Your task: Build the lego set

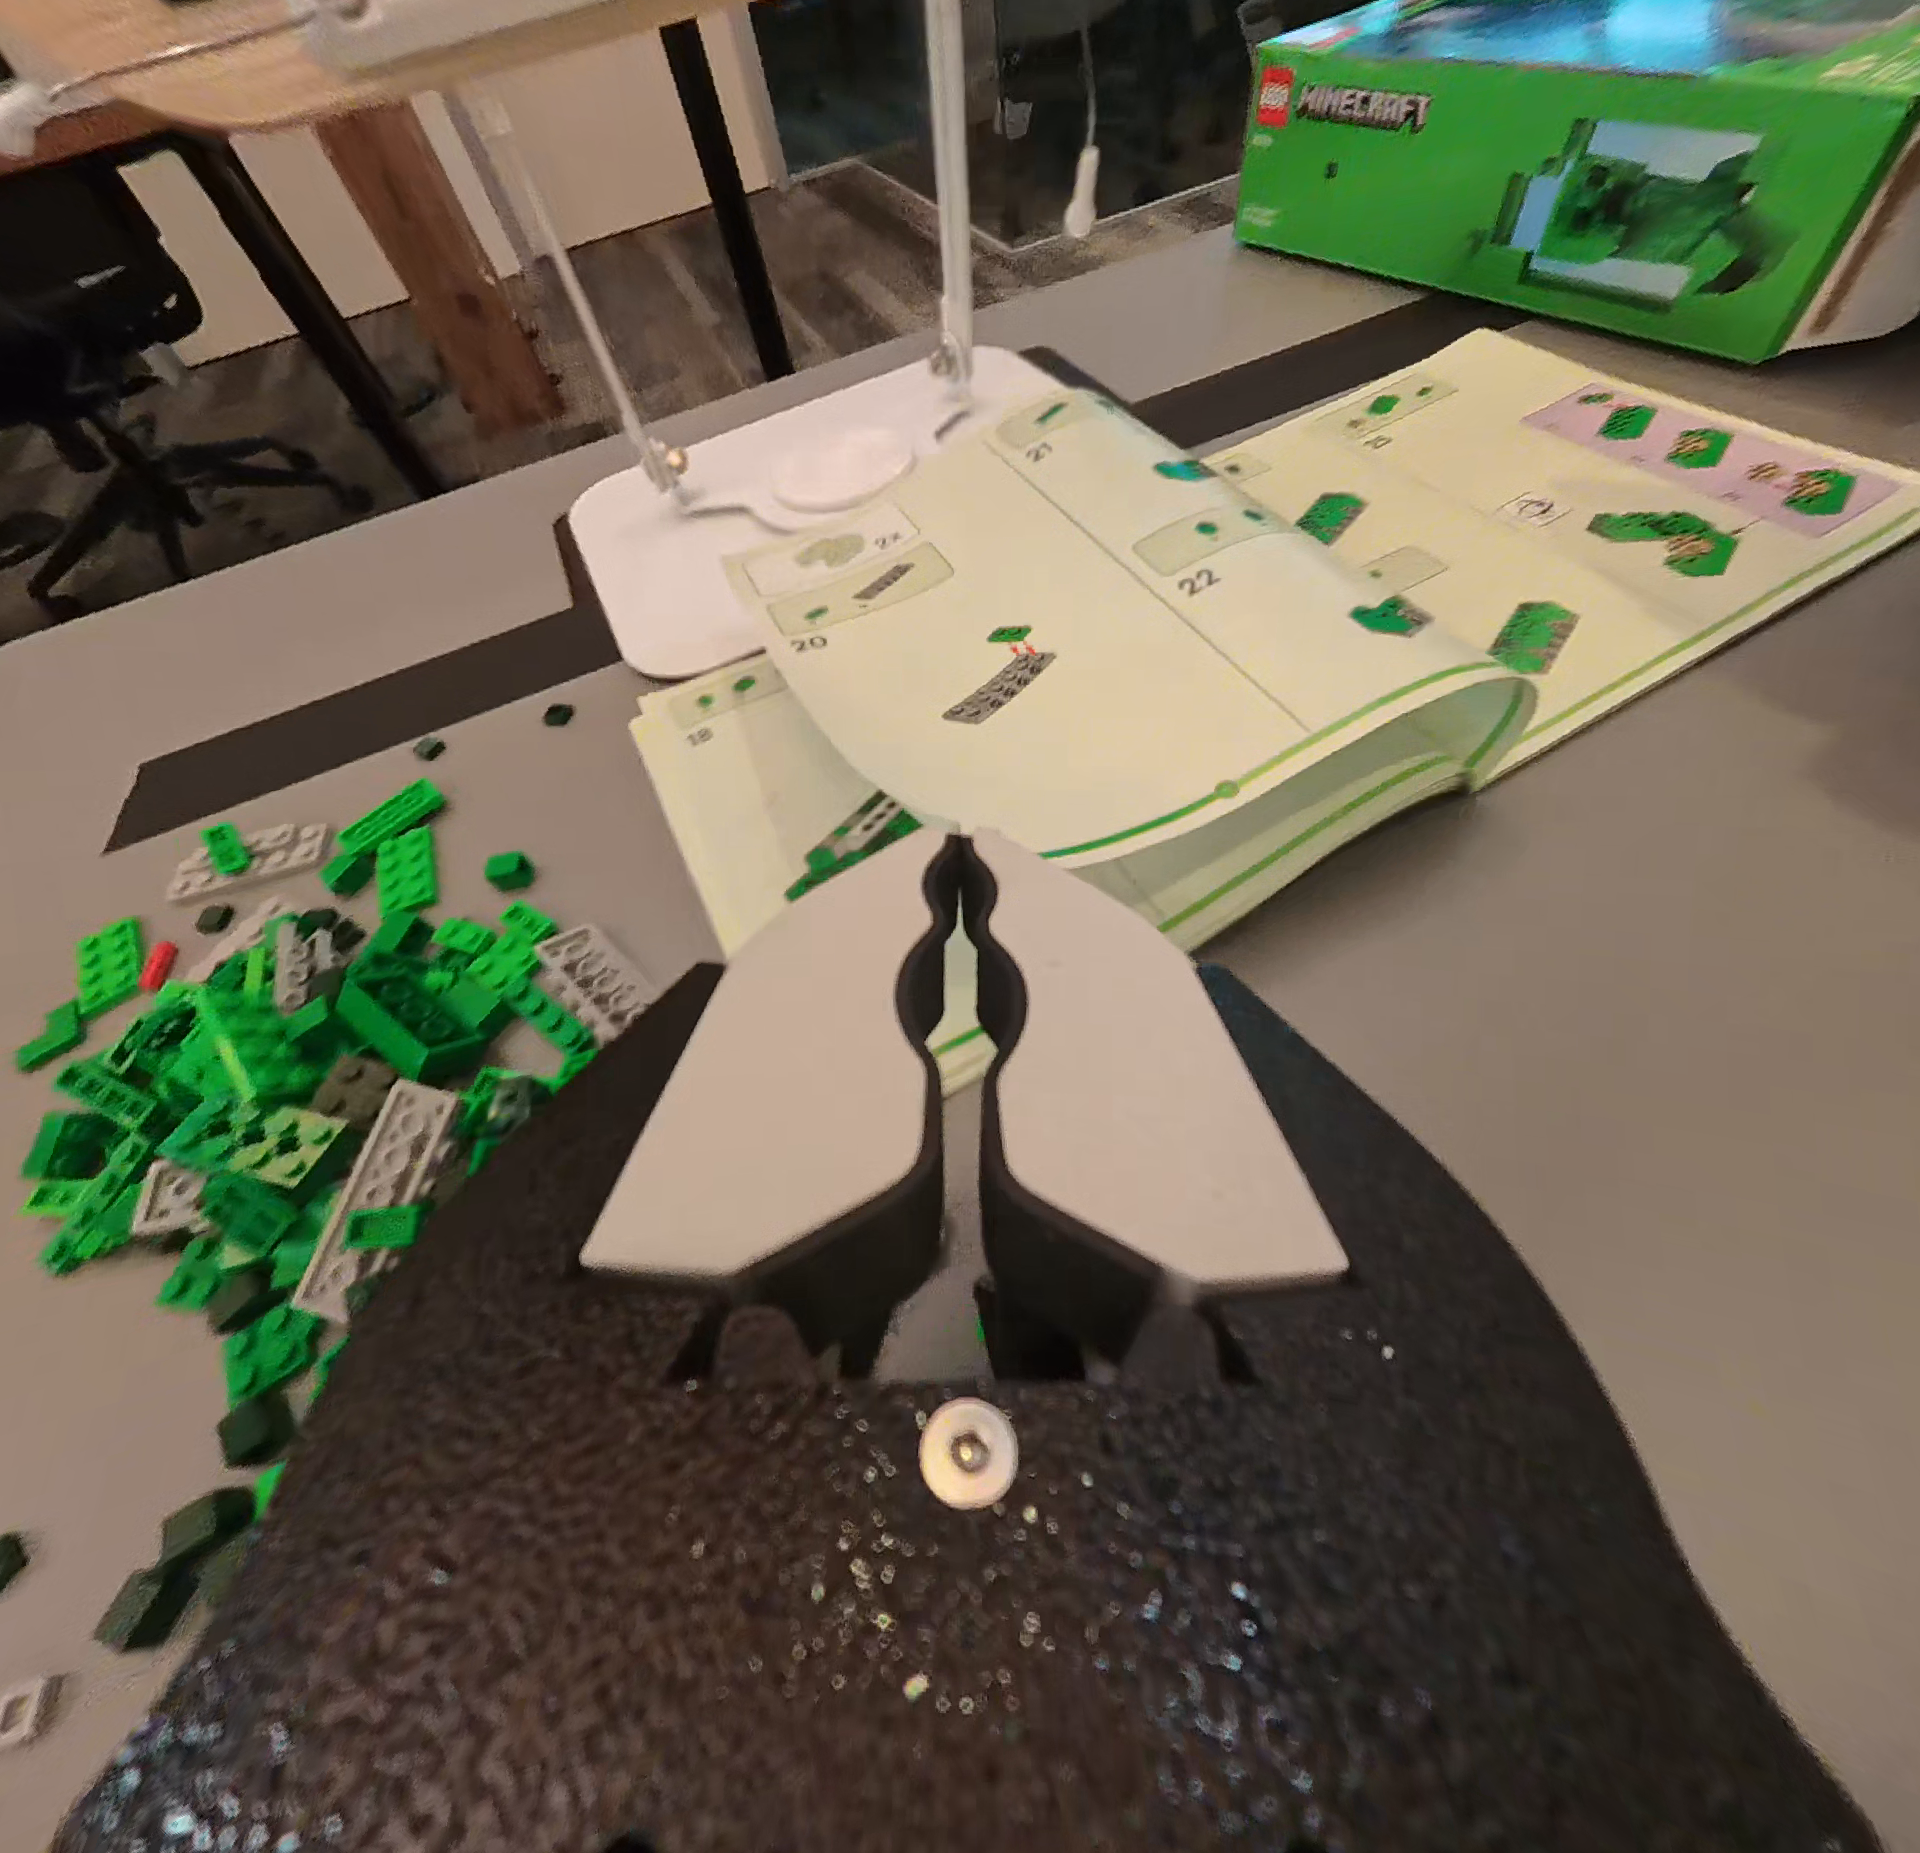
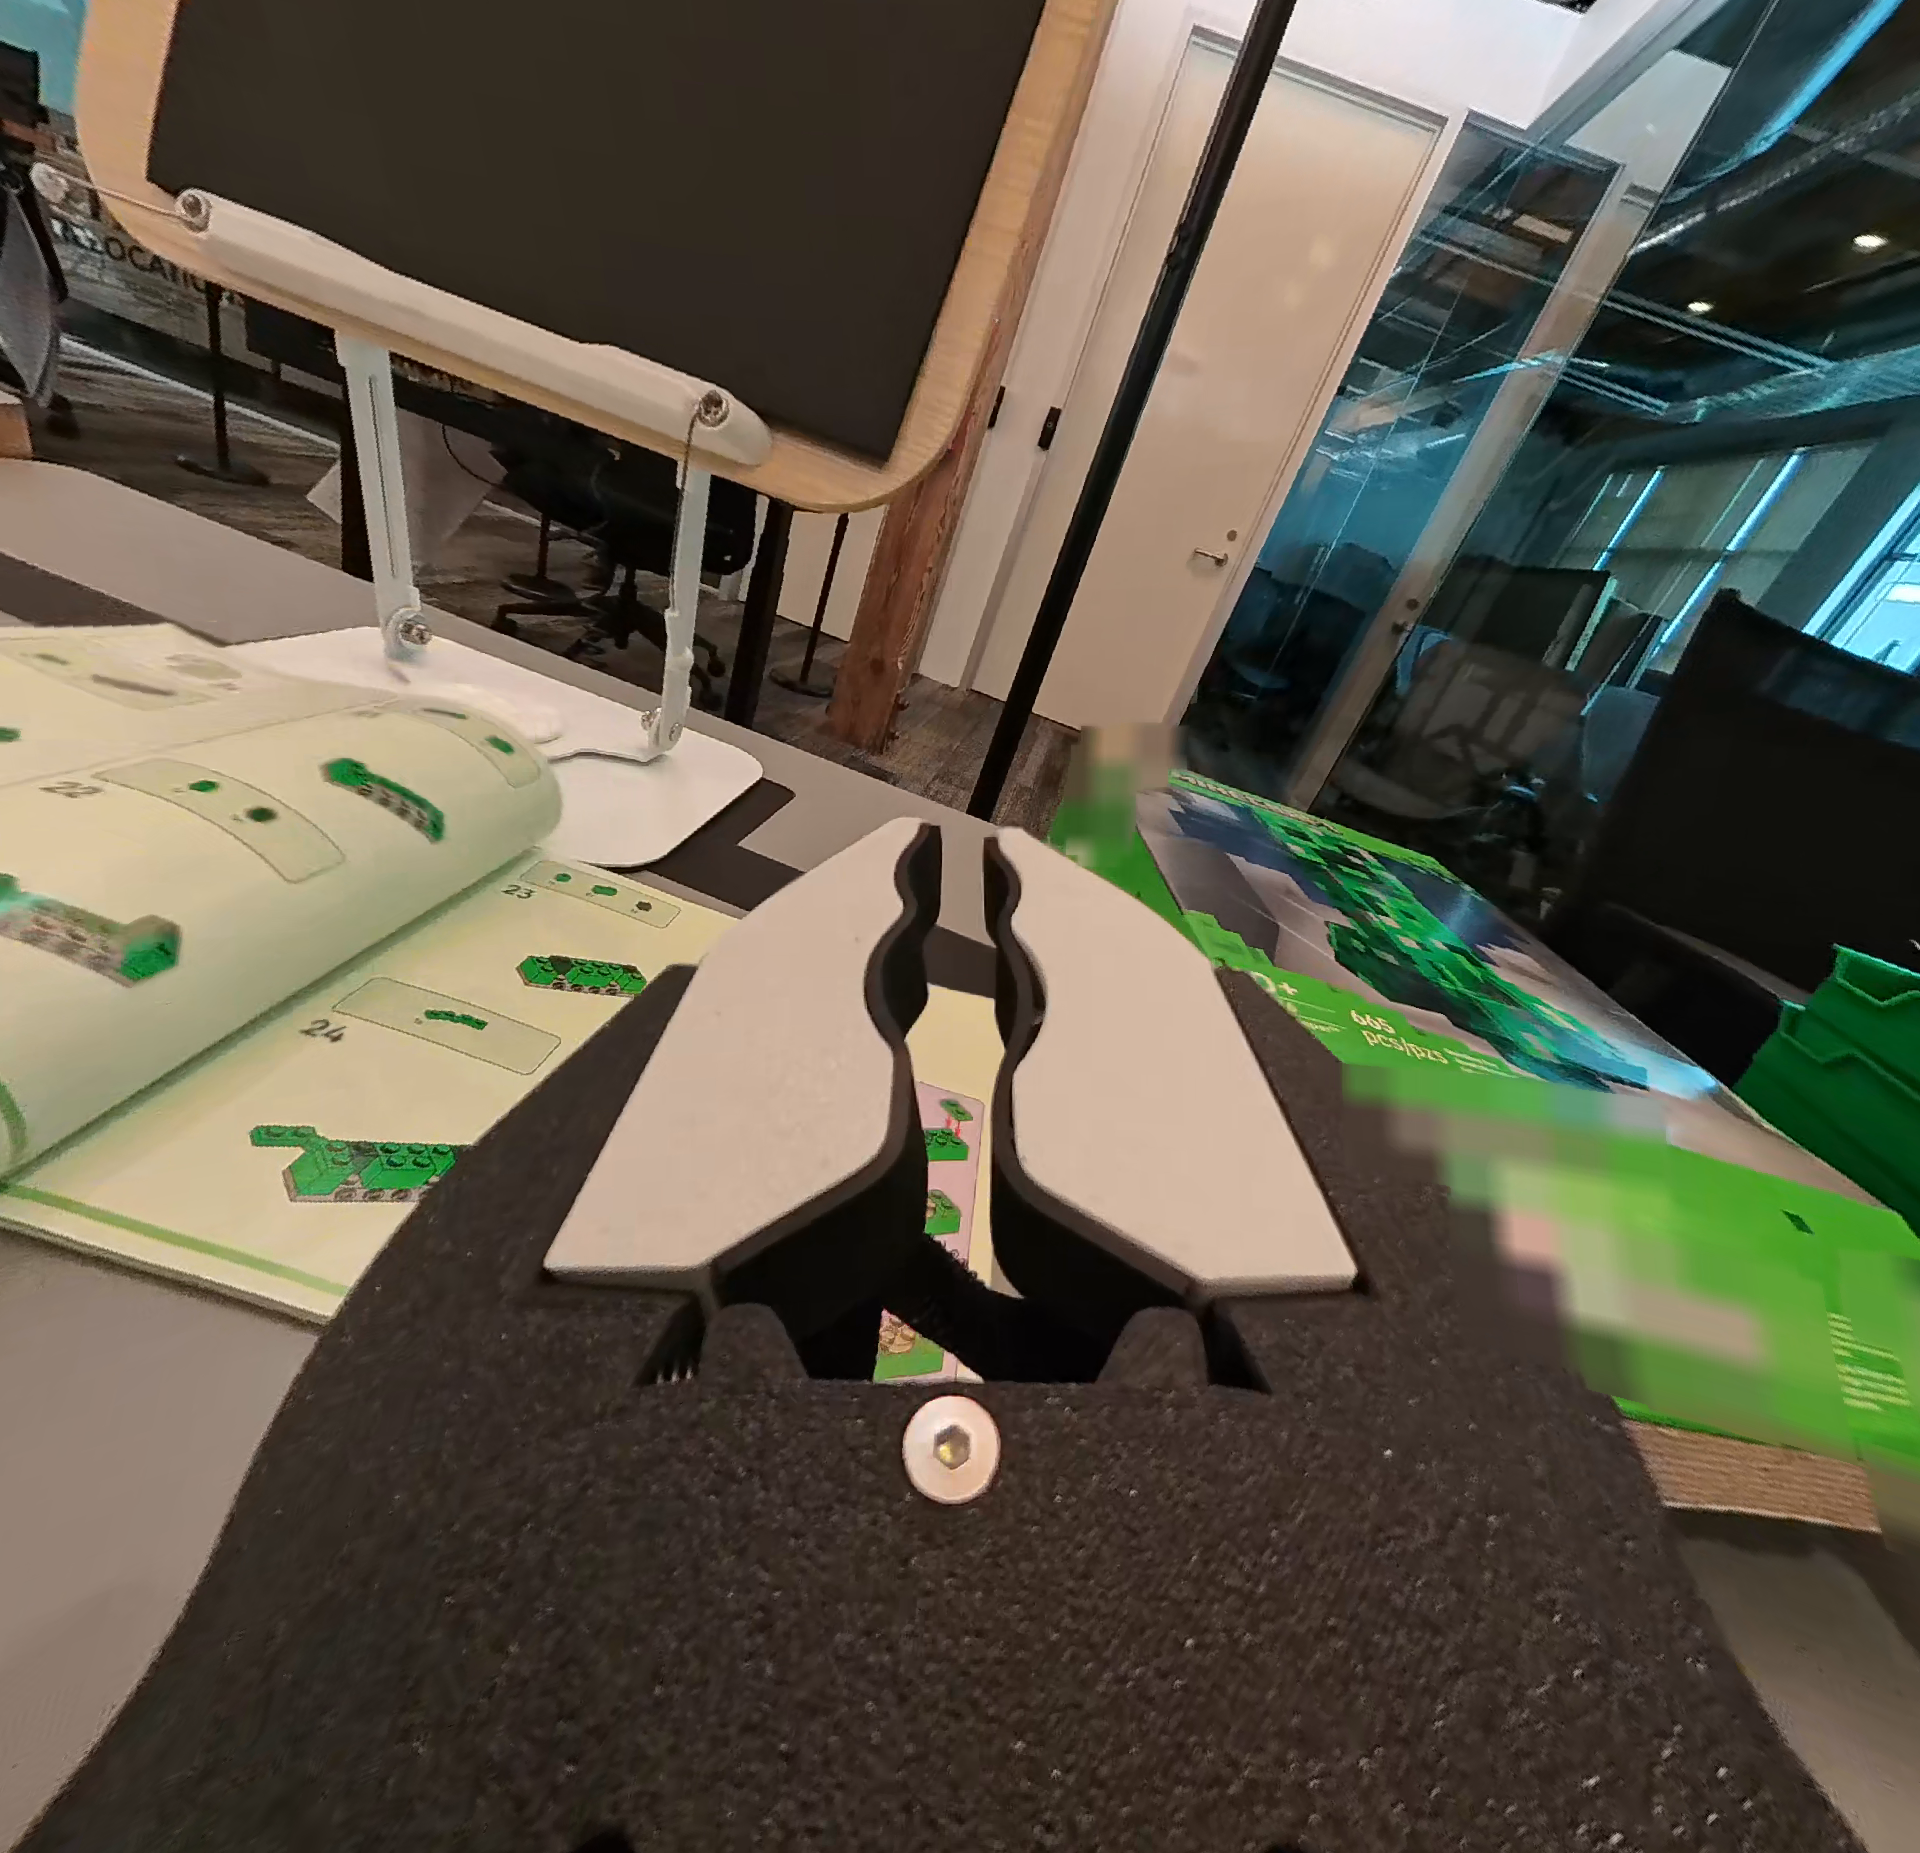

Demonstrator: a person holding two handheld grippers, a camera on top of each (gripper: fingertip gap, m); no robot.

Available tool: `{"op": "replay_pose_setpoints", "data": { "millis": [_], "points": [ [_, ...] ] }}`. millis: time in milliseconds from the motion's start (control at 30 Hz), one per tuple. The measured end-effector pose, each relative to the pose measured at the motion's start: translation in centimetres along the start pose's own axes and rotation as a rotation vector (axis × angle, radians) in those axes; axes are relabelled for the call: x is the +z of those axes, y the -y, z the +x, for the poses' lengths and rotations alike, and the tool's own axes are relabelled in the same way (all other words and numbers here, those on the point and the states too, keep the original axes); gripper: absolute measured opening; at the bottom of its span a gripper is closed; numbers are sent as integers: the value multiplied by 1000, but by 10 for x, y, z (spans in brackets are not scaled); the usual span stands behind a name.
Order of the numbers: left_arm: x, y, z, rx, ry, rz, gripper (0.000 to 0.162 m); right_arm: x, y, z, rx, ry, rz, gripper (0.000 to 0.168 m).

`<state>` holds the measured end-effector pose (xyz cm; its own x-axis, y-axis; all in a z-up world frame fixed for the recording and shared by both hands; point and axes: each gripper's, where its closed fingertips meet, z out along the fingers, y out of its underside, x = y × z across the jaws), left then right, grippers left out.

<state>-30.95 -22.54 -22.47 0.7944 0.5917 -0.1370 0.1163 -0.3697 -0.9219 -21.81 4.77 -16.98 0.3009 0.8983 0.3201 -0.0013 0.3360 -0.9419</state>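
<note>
Grey-faced, black-backed fingers of the left gripper (image 1: pixel 961 847) are pressed together at their tips, right at the near edge of a curled page of the open pale-green instruction booklet (image 1: pixel 1195 681); whether a page edge is pinched between them cannot be told. Left of the booklet, a loose heap of green and grey plastic bricks and plates (image 1: pixel 301 1055) lies on the grey table top (image 1: pixel 1558 1076). Behind the booklet stands the white flat base of a desk stand (image 1: pixel 665 577) with thin white struts. Right of and behind the booklet rests the green cardboard set box (image 1: pixel 1579 172).

Over the booklet's right-hand page, the right gripper (image 2: pixel 961 847) hovers with its tips narrowly parted, holding nothing. Beside it, right of the booklet, lies the box.
</note>
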Motion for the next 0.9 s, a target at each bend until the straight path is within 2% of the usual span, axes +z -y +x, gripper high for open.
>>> {"op": "replay_pose_setpoints", "data": {
  "millis": [267,400,533,633,733,767,900],
  "points": [
    [-4,-38,-16,169,44,-216,0,-1,-2,-5,-41,19,-8,4],
    [-11,-43,-28,146,121,-261,0,0,-5,-6,-80,32,-40,0],
    [-32,-31,-60,80,298,-173,0,1,-5,0,-91,40,-104,3],
    [-47,-20,-69,-34,277,-42,0,0,16,-12,-64,123,-131,0],
    [-55,-2,-68,-145,174,147,0,-5,34,-69,61,368,-193,0],
    [-57,3,-70,-163,164,191,0,-4,31,-88,71,403,-242,0],
    [-63,11,-76,-134,169,284,0,9,-3,-142,-84,385,-388,0]
  ]
}}
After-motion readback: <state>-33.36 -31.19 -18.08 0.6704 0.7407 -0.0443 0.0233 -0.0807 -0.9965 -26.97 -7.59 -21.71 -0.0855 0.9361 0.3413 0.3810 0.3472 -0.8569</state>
